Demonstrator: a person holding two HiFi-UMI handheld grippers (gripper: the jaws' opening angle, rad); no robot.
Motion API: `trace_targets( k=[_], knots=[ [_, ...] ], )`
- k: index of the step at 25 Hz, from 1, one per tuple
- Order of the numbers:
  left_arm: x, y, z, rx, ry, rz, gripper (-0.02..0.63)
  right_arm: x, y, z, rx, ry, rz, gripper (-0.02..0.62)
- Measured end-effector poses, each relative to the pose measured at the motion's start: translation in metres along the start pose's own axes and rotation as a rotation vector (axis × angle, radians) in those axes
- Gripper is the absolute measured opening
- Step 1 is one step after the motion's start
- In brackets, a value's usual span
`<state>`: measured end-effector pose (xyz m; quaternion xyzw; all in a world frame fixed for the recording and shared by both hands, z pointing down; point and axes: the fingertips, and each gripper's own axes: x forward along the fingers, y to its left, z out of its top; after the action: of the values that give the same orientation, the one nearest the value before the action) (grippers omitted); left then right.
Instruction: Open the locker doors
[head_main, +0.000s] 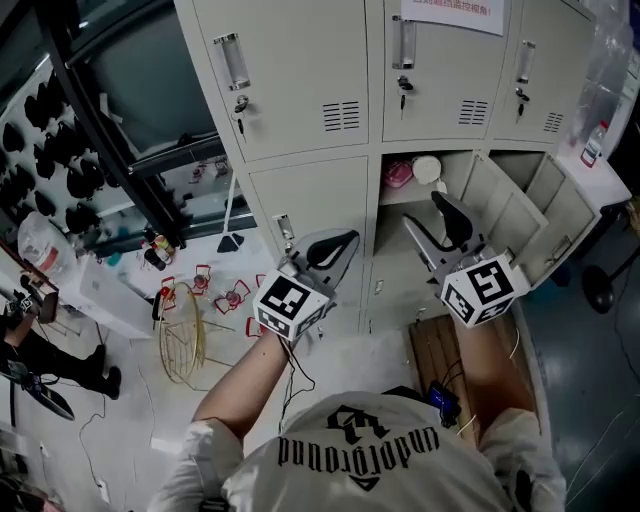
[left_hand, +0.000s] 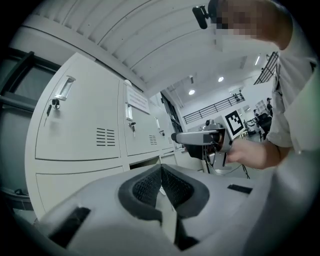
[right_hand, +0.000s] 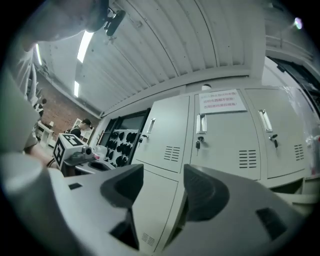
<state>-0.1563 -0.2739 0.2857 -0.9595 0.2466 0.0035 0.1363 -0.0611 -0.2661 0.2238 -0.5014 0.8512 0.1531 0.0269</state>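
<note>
Found bank of grey lockers (head_main: 375, 150) straight ahead, two rows in view. Counted three upper doors (head_main: 290, 70), all shut, keys hanging at the locks. Noted paper notice (head_main: 452, 12) stuck on the middle one. Found lower left door (head_main: 310, 200) shut as well. Found lower middle compartment (head_main: 400, 215) open, with pink item (head_main: 397, 174) and white round item (head_main: 427, 168) on its shelf. Found lower right compartment (head_main: 518, 160) open too. Saw two door leaves (head_main: 505, 210) swung out to the right, probably one per compartment, though hinges hard to make out.

Located left hand-held gripper (head_main: 335, 243) in front of lower left door, near that door's right edge. Read its pads (left_hand: 142, 187) pressed together at the tips, nothing between.

Located right hand-held gripper (head_main: 422, 210) in front of the open lower middle compartment. Read its pads (right_hand: 122, 185) standing well apart, holding nothing, only locker fronts beyond the gap.

Logged wire basket (head_main: 185, 335) on floor left of the lockers and brown board (head_main: 440, 350) on floor under the right hand-held gripper.
</note>
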Motion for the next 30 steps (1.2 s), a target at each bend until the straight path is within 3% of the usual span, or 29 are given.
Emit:
trace_targets(
  k=[11, 22, 30],
  knots=[
    [0.031, 0.037, 0.053, 0.059, -0.045, -0.014, 0.008, 0.072, -0.051, 0.063, -0.084, -0.019, -0.045, 0.206],
    [0.074, 0.082, 0.080, 0.074, -0.070, 0.029, 0.008, 0.136, -0.117, 0.067, -0.063, -0.009, -0.080, 0.167],
    [0.091, 0.096, 0.073, 0.064, -0.077, 0.041, 0.008, 0.163, -0.130, 0.058, -0.059, 0.003, -0.063, 0.118]
  ],
)
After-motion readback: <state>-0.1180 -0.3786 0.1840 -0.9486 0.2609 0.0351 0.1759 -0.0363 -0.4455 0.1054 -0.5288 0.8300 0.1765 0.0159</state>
